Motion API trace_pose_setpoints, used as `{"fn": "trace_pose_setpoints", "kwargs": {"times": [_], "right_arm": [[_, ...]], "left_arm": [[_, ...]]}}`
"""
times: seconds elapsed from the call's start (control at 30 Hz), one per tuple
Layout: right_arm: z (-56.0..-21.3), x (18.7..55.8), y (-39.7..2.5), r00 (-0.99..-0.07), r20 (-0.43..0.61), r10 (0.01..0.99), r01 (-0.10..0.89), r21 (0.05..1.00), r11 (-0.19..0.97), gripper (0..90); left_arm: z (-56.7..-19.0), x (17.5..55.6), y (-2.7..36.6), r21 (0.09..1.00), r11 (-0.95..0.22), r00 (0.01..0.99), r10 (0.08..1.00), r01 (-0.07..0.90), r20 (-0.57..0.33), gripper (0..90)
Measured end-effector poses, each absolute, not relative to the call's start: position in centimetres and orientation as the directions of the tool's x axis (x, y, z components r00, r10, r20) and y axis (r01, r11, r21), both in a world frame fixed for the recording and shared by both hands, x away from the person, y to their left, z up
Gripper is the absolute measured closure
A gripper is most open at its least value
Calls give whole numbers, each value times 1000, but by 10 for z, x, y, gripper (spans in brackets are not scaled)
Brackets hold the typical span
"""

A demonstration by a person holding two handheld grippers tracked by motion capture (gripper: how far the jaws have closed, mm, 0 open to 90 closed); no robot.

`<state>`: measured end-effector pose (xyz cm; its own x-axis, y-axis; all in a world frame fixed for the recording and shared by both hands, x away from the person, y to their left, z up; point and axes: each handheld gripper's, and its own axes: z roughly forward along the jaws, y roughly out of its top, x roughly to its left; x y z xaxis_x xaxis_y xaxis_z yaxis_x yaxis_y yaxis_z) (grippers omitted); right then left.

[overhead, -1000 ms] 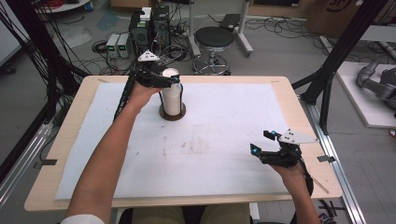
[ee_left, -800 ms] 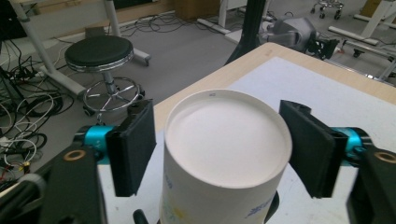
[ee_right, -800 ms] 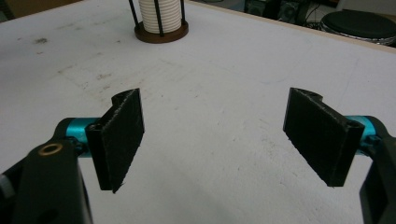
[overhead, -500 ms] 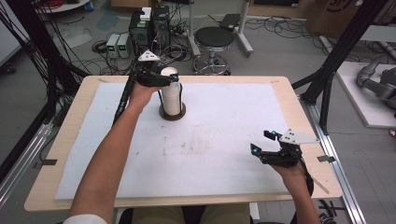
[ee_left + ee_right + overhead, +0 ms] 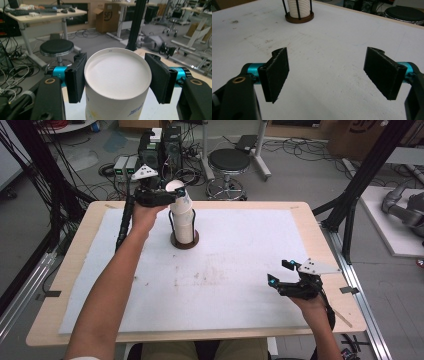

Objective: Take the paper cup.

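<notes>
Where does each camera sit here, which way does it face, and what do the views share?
High view: above the person's side, facing forward and down on the table; both forearms enter from below.
Left gripper view: on the left tool, its jaws around the top paper cup.
Right gripper view: on the right tool, open over the table.
Shared: the cup holder.

Cup holder (image 5: 184, 238) alone obstructs (mat (image 5: 240, 270) open).

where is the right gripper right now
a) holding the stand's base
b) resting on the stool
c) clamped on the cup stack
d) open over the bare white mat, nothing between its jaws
d: the right gripper sits open above the white mat, jaws wide apart around nothing, far from the cup stack.
</notes>
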<state>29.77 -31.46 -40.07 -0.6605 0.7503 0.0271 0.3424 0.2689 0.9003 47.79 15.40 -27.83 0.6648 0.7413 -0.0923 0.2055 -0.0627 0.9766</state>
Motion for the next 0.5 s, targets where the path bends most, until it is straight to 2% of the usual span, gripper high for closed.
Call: {"fn": "trace_pose_setpoints", "kwargs": {"times": [0.23,0.5], "right_arm": [[-399,297,-313,-659,26,751,340,901,268,207],[-397,295,-312,-661,21,750,332,904,267,207]], "left_arm": [[-247,461,161,991,-25,684,725,135,-75,375],[-227,434,172,996,-24,693,720,88,-44,376]]}}
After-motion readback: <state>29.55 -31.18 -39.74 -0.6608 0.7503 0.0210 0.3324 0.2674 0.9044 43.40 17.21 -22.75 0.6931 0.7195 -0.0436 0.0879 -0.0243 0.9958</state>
